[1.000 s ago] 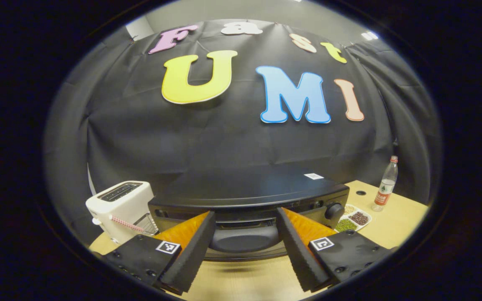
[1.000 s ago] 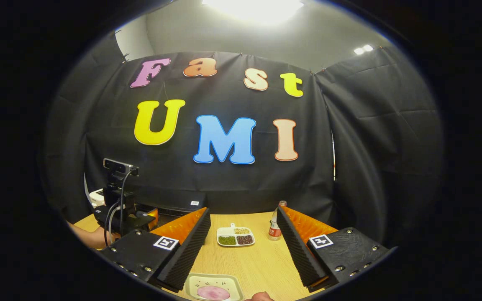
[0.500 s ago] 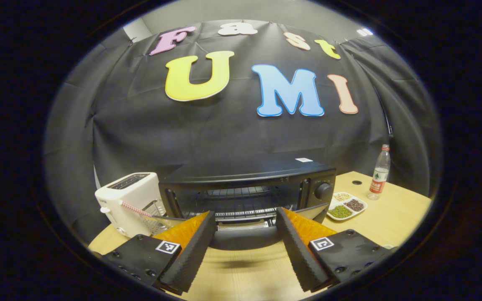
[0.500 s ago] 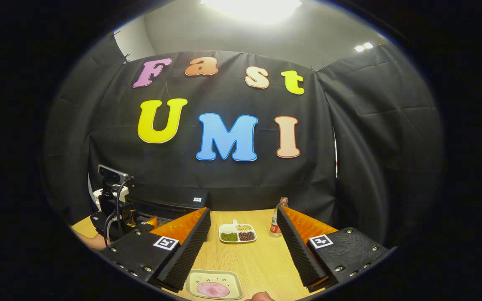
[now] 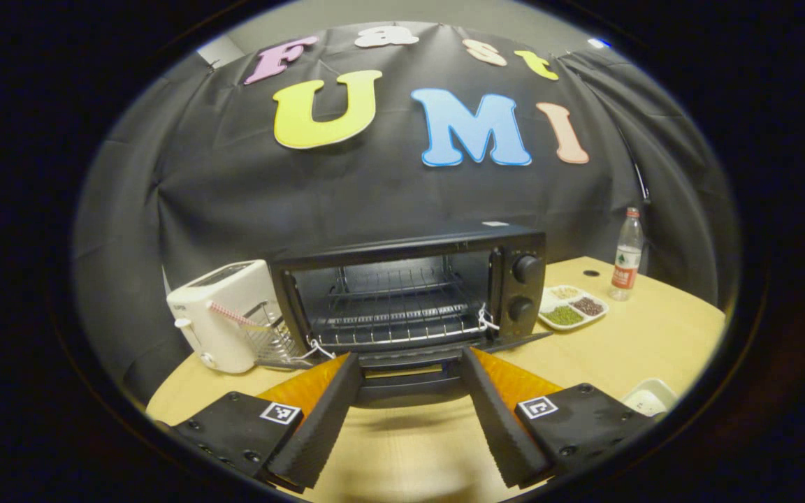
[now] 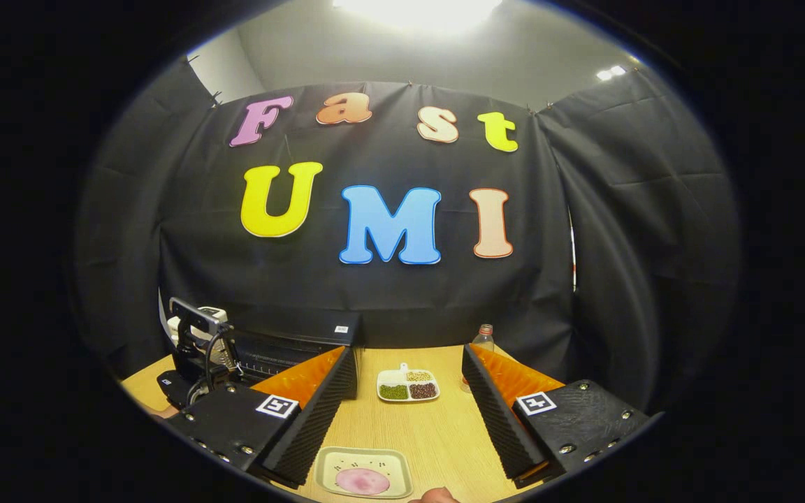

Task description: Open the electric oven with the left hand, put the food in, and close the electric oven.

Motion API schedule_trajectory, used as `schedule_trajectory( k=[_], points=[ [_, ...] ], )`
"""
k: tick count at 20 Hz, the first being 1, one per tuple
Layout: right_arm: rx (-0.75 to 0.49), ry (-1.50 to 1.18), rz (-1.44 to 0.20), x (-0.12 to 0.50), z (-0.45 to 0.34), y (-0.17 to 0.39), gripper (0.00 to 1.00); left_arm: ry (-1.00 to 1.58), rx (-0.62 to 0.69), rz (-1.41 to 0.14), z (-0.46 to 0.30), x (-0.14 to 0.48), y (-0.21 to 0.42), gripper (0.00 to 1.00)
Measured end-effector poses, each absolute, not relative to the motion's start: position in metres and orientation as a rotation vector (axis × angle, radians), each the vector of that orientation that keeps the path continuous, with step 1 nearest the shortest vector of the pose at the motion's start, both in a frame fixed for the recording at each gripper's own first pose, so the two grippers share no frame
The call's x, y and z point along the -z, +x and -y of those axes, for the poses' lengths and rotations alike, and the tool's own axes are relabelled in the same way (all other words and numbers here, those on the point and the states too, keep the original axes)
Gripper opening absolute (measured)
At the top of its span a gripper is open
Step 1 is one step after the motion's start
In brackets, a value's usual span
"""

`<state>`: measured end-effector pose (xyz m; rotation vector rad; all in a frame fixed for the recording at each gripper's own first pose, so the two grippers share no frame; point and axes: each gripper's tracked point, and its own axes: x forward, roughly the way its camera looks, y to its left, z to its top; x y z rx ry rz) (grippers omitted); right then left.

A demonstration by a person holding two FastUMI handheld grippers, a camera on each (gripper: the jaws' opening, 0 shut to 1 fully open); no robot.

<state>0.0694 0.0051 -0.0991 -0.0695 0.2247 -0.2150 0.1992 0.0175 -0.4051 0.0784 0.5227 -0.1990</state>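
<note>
In the left gripper view, the left claw (image 5: 406, 412) is nearest, with its fingers spread wide and nothing pressed between them. The handle of the oven door (image 5: 409, 381) lies just between the fingers, but I cannot tell if either finger touches it. The door is folded down, almost flat, in front of the electric oven (image 5: 409, 293), and the wire rack (image 5: 395, 318) inside is bare. Left of the oven, very close, stands a white toaster (image 5: 224, 321). Right of the oven is a divided dish of beans (image 5: 570, 311), and farther right and behind it a bottle (image 5: 626, 251).

In the right gripper view, the right claw (image 6: 406, 423) is also wide open and holds nothing. The food, a pink round slice on a small tray (image 6: 364, 478), lies on the counter (image 6: 430, 433) just below this claw, well to the right of the oven.

I judge the opening step is nearly done, and bringing the food is next. The risks: the lowered door sticks out toward the person, so the tray carried low from the right may strike its edge or the control knobs (image 5: 525, 269). The flat slice could slide off a tilted tray. The oven mouth is wide but low, with free counter in front of the oven and to its right; the left side is blocked by the toaster.
</note>
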Motion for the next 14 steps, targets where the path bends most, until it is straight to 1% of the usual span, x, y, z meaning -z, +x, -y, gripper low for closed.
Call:
schedule_trajectory(
  k=[1,4,5,6,7,8,9,10,12,13,14],
  points=[
    [0.21,-0.073,-0.229,0.1,-0.006,0.07,0.98,0.077,0.199,-0.539,-0.019,0.411,0.196,0.98],
    [0.194,-0.072,-0.243,0.104,-0.01,0.07,0.98,0.055,0.189,-0.579,-0.022,0.424,0.185,1.0],
    [0.187,-0.069,-0.248,0.105,-0.013,0.071,0.98,0.056,0.19,-0.587,-0.021,0.426,0.182,0.97],
    [0.18,-0.068,-0.253,0.108,-0.014,0.072,0.98,0.062,0.192,-0.595,-0.021,0.429,0.18,1.0],
    [0.175,-0.067,-0.259,0.108,-0.015,0.073,0.98,0.066,0.195,-0.603,-0.021,0.433,0.177,1.0],
    [0.17,-0.065,-0.263,0.11,-0.016,0.073,0.98,0.067,0.199,-0.613,-0.021,0.437,0.173,0.97],
    [0.164,-0.061,-0.265,0.11,-0.017,0.074,0.98,0.062,0.202,-0.628,-0.02,0.443,0.171,0.97],
    [0.161,-0.058,-0.267,0.111,-0.019,0.074,0.98,0.055,0.205,-0.65,-0.02,0.449,0.168,1.0],
    [0.157,-0.056,-0.269,0.112,-0.017,0.072,0.98,0.042,0.2,-0.694,-0.022,0.46,0.162,1.0],
    [0.154,-0.054,-0.275,0.114,-0.015,0.071,0.98,0.044,0.195,-0.691,-0.025,0.459,0.162,1.0],
    [0.149,-0.046,-0.286,0.119,-0.014,0.071,0.98,0.049,0.191,-0.674,-0.024,0.452,0.164,0.98]
  ],
)
